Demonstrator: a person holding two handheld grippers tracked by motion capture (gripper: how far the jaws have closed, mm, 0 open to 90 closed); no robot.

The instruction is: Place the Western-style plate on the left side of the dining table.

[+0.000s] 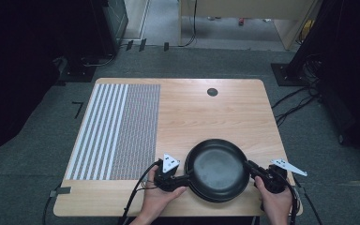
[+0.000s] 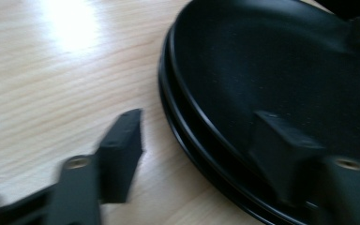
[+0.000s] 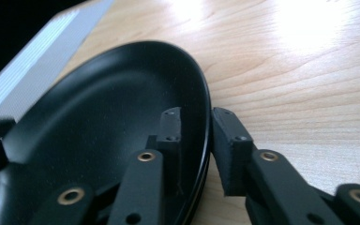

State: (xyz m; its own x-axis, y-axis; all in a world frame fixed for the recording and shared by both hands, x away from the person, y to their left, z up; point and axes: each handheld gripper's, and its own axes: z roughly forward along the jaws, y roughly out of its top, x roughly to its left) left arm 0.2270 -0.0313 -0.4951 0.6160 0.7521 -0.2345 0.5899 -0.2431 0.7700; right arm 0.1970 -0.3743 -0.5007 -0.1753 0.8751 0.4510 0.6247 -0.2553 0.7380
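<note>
Black pan sits on the near right part of the wooden table, close to the front edge, with a person's two hands at its sides. In the left gripper view a double rim line shows, so this may be two pans nested one in the other; I cannot say for certain.

Right gripper: jaws straddle the pan's rim, one jaw inside the bowl, the other outside on the table side. They stand narrow, and the outer pad looks to be at or nearly on the rim wall. Reads as a pinch on the rim, though whether it is fully tight I cannot confirm. In the high view this gripper meets the pan at its right edge.

Left gripper: jaws partly drawn in but with a clear gap. One jaw is inside the bowl, the other hangs over bare wood just beside the rim, not touching it. The picture is blurred here. In the high view it sits at the pan's left edge.

Judgement: opposite-edge placement suggests a two-handed lift or carry, the load shared so the pan stays level. Straddling the thin rim is the only purchase a two-jaw tool has on a wide, shallow dish.

The striped mat lies on the left half of the table, well apart from the pan. A small dark round hole sits near the far edge.
</note>
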